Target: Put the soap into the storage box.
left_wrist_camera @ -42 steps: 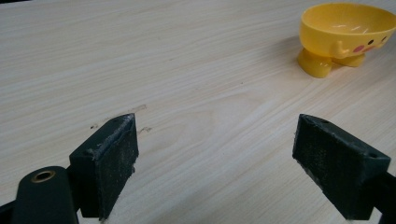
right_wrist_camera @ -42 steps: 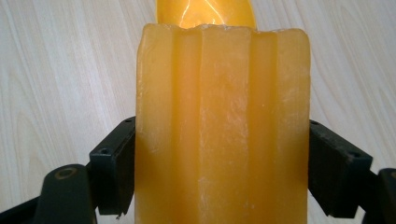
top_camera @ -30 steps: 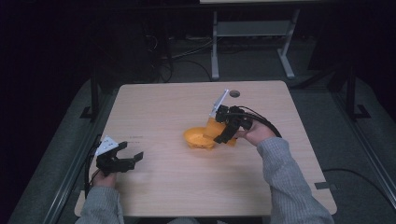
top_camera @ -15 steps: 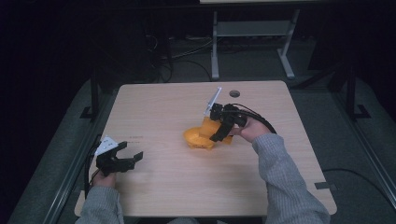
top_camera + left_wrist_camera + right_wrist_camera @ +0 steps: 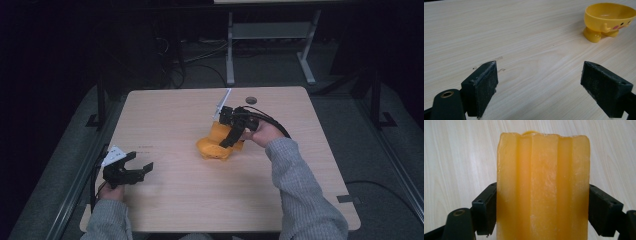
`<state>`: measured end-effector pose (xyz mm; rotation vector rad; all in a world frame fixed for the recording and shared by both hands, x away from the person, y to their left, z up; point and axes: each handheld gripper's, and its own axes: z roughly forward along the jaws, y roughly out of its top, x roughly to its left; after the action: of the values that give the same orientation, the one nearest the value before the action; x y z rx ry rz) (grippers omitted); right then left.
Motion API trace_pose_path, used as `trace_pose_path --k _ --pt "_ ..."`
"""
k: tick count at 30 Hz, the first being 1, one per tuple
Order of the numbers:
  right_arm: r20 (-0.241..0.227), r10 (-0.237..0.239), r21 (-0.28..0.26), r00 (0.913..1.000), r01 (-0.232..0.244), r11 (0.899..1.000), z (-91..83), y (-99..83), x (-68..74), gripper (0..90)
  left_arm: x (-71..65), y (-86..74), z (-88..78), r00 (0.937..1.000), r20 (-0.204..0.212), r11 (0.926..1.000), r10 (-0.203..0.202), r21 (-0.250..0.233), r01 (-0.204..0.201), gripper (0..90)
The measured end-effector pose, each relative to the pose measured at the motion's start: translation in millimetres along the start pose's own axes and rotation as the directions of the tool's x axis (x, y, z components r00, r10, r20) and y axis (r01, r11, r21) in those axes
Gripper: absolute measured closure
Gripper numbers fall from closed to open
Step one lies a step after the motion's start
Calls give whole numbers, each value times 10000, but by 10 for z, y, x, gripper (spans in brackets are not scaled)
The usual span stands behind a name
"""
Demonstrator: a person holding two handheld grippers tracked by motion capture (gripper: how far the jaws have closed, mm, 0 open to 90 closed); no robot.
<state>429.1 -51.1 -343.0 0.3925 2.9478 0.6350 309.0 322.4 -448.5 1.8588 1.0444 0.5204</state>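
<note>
My right gripper [image 5: 231,131] is shut on a ribbed orange-yellow block [image 5: 542,182], held just above the table's middle. In the right gripper view its two black jaws press the block's left and right sides. In the high view the block [image 5: 218,131] hangs right over a yellow bowl [image 5: 212,149]. The left gripper view shows that bowl [image 5: 609,17] at upper right, standing on small feet with a little face on its side and nothing visible inside. My left gripper [image 5: 131,170] rests open near the table's front left, well apart from the bowl, with bare wood between its pads [image 5: 485,85].
The light wooden table [image 5: 170,115] has a dark round hole [image 5: 251,100] near its far edge. A grey tape patch [image 5: 346,198] lies at the front right corner. Metal frame legs [image 5: 231,45] and cables stand on the dark floor beyond the table.
My right gripper has carried the block a little to the left, over the bowl. The left gripper has stayed where it was, open.
</note>
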Motion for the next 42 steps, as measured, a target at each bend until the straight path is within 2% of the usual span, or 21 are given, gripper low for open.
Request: trace_pose_path --k 5,12,27,42 --pt "40 -160 90 9999 159 9998 23 79 -7 213 -2 0 2 10000 2 10000 -8 6 8 138" --pt "-151 -350 71 9993 351 9994 71 187 -2 213 3 2 -1 10000 -8 10000 15 -18 -15 138" --pt "-464 -466 669 9978 496 9965 347 225 -18 213 7 7 0 10000 -14 10000 53 42 -53 138" --pt "-616 -440 609 9971 478 9970 422 245 -28 213 8 6 0 10000 -22 10000 50 -45 -50 138"
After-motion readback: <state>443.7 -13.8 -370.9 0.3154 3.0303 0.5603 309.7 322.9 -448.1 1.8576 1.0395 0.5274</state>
